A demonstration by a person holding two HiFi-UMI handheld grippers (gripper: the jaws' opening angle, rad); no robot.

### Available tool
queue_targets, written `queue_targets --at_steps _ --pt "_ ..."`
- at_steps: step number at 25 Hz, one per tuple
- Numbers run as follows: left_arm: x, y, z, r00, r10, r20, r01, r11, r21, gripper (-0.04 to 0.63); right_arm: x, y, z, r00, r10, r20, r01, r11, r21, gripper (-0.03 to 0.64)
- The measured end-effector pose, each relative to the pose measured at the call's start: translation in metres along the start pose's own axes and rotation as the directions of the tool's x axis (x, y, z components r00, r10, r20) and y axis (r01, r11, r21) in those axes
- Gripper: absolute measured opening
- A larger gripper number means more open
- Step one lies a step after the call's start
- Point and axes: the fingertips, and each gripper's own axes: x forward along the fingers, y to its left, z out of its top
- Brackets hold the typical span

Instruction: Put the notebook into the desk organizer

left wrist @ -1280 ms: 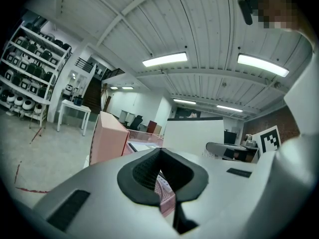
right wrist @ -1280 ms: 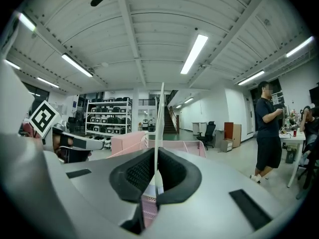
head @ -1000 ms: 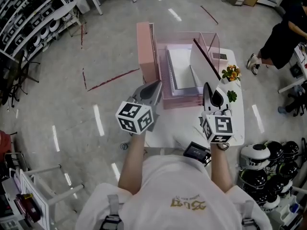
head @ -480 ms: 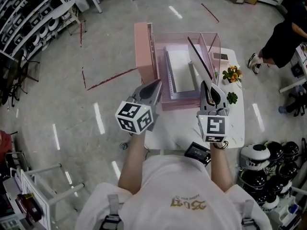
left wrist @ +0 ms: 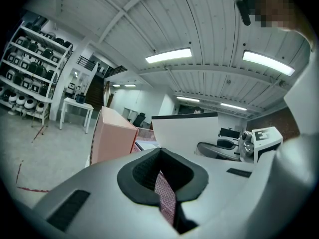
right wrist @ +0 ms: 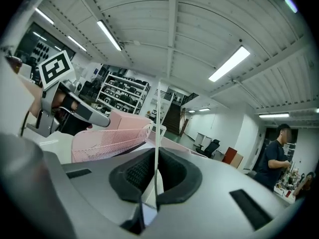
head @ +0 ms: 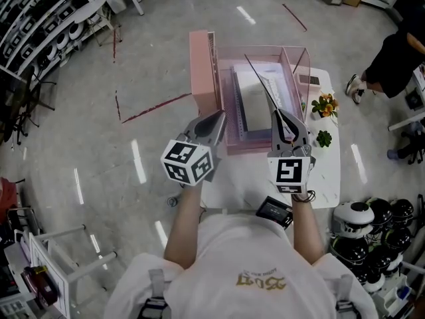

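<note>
Where the thin white, dark-edged notebook (head: pixel 261 84) is: upright and edge-on to me, above the pink mesh desk organizer (head: pixel 202 72), at 12 o'clock from my hands.
Right gripper (head: pixel 287 119): clamped on the notebook's near edge.
Left gripper (head: pixel 214 119): closed on the organizer's mesh rim; I judge it steadies the organizer.
Handling: light, I judge, and thin enough to flex; the smooth cover may slip, so I want a deep bite on the edge.
Surface: small white table (head: pixel 329 171), mostly filled by the organizer; orange flowers (head: pixel 321 102) at 2 o'clock.
Room: glossy grey floor (head: pixel 153 58); shelving racks (head: pixel 40 25) at 10 o'clock; a bystander (head: pixel 398 58) at 2 o'clock.
</note>
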Motion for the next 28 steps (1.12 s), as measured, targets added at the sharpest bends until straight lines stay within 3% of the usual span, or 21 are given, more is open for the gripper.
queue_targets --at_steps 10,16,24,28 --pt "0.004 0.008 0.000 1.000 0.005 -0.009 -0.005 1.000 0.003 0.014 0.028 0.018 -0.016 0.988 0.097 -0.119 -0.107 0.991 -0.077 0.025" --pt "0.006 0.011 -0.003 1.000 0.004 -0.014 -0.004 1.000 -0.006 0.014 0.038 0.042 -0.032 0.942 0.251 -0.221 -0.269 0.962 -0.056 0.081" --pt "0.005 0.016 -0.004 1.000 -0.001 -0.015 0.001 1.000 -0.020 0.014 0.042 0.052 -0.035 0.903 0.339 -0.264 -0.344 0.939 0.027 0.140" --pt "0.004 0.020 -0.003 1.000 -0.002 -0.015 0.002 1.000 -0.024 0.014 0.042 0.061 -0.034 0.867 0.409 -0.283 -0.408 0.910 0.066 0.177"
